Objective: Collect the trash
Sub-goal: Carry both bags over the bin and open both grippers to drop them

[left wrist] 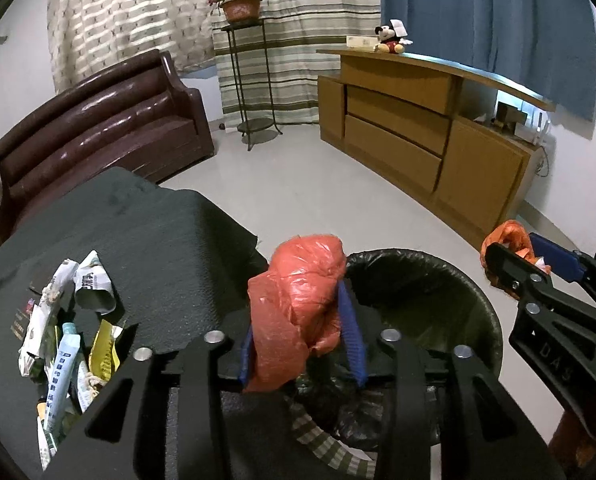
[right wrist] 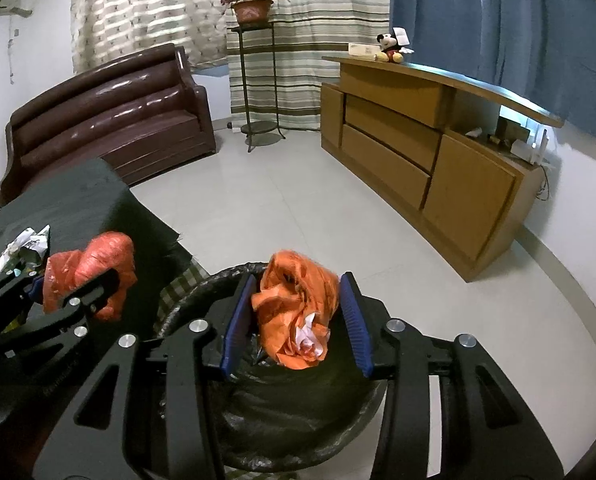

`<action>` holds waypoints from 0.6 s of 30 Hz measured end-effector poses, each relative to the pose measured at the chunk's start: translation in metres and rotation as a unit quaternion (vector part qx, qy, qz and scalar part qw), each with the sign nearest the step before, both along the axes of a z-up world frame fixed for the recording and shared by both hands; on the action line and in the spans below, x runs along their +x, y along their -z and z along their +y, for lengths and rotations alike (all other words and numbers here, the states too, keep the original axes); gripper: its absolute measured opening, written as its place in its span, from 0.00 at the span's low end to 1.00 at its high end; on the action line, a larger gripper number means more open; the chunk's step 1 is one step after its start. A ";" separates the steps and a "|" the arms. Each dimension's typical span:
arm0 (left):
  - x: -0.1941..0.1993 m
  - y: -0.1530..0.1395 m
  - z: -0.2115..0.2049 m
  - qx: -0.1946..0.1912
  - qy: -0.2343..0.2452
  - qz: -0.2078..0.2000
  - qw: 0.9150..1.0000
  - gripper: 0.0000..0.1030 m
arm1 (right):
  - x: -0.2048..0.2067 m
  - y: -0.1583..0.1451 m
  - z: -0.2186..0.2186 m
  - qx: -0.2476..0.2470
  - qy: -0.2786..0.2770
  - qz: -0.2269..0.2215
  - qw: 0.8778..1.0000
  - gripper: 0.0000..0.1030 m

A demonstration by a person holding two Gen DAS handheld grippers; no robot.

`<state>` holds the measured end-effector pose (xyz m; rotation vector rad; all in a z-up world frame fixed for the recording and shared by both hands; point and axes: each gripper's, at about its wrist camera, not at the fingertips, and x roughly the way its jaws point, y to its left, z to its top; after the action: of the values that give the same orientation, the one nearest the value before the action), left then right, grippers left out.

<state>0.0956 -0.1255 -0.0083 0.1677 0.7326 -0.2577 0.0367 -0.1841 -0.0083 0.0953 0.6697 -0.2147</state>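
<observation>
Lining the bin (right wrist: 298,408) below both grippers, a black liner gapes under two crumpled plastic bags. The red bag (left wrist: 298,300) sits between the left gripper (left wrist: 300,344) pads, which press its sides, beside the table's (left wrist: 146,240) edge. The orange bag (right wrist: 298,312) hangs between the right gripper (right wrist: 296,320) pads over the bin, the left pad apart from it, both tools tilted downward.

The bin (left wrist: 450,280) has its near rim hidden behind the left tool (left wrist: 298,344), whose left pad is mostly covered by the red bag (left wrist: 298,280). At eight o'clock, the wrappers (left wrist: 70,344) run behind the tool's frame; their print is unreadable.
</observation>
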 end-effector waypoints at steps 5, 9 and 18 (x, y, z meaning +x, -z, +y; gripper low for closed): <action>0.000 -0.002 0.005 -0.007 -0.011 -0.005 1.000 0.59 | -0.002 -0.003 -0.002 -0.004 0.008 -0.006 1.000 0.50; -0.001 -0.004 0.010 -0.009 -0.020 -0.009 1.000 0.62 | -0.005 -0.007 -0.001 -0.004 0.009 -0.011 1.000 0.50; -0.009 -0.013 0.032 -0.009 -0.039 -0.021 0.999 0.68 | -0.008 -0.010 0.003 -0.006 -0.001 -0.015 1.000 0.51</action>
<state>0.0869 -0.0935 0.0047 0.1264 0.6934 -0.1870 0.0284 -0.1807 0.0016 0.0867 0.6390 -0.2144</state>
